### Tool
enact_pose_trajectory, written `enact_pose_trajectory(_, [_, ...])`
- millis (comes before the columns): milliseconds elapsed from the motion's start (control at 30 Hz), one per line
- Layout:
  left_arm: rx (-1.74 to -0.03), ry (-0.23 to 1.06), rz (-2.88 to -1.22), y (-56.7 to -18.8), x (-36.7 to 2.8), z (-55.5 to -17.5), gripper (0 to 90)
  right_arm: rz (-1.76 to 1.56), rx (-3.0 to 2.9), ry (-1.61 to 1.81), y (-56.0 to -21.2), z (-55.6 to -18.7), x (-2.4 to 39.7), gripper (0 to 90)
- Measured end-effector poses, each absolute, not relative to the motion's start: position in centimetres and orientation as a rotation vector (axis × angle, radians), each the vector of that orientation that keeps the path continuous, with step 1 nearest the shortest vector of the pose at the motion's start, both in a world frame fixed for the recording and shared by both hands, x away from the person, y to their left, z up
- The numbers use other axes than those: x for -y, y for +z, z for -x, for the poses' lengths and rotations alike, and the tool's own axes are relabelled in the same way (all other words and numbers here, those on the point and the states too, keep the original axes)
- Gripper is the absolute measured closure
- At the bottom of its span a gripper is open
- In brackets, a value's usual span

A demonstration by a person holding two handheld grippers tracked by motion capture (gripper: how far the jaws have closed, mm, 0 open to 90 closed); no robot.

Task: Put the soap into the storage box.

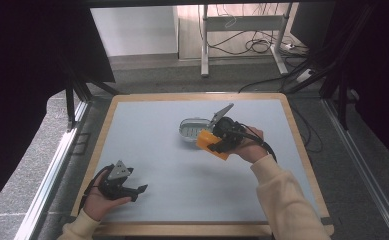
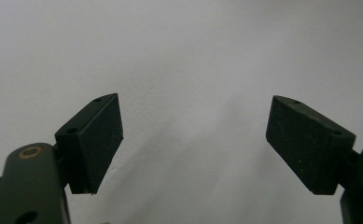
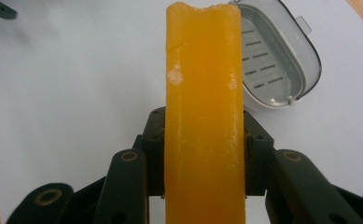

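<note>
Pale grey counter [image 1: 157, 150] with a wooden rim sits before me. My right claw [image 3: 202, 154] is clamped on an orange soap bar [image 3: 203, 116], its pads pressing both long sides, holding it just beside a white soap dish [image 3: 272, 65] at the counter's middle. My left claw [image 2: 193, 140] rests near the front left corner, well apart from them, jaws spread wide with nothing between.

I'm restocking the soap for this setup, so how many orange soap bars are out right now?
1. The soap bar is clamped in the right gripper, right beside the open soap dish near the table's middle. The dish's slotted tray looks empty; nothing suggests a hidden second bar.
</note>
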State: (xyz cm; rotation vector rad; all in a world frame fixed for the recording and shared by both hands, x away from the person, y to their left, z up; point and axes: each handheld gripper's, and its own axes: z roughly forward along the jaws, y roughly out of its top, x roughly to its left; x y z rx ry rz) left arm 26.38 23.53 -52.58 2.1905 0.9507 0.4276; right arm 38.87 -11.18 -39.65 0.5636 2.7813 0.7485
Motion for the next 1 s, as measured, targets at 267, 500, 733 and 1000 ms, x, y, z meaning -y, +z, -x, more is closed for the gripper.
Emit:
enact_pose_trajectory(267, [-0.955, 0.425, -2.187, -52.6, -23.5, -26.4, 18.9, -0.557, -2.791, 0.766, -39.3, -39.8, 11.0, 61.8])
enact_pose_trajectory(500, [-0.956, 0.425, -2.186, -52.6, -23.6, -26.4, 18.9, -0.53, -2.789, 0.765, -39.1, -40.7, 10.5, 61.9])
enact_pose_trajectory(733, [-0.955, 0.426, -2.188, -52.6, -23.6, -26.4, 18.9, -0.512, -2.788, 0.76, -38.8, -41.5, 10.0, 61.9])
enact_pose_trajectory(1000, [-0.955, 0.427, -2.187, -52.6, -23.6, -26.4, 18.9, -0.505, -2.792, 0.76, -38.9, -42.4, 9.7, 61.9])
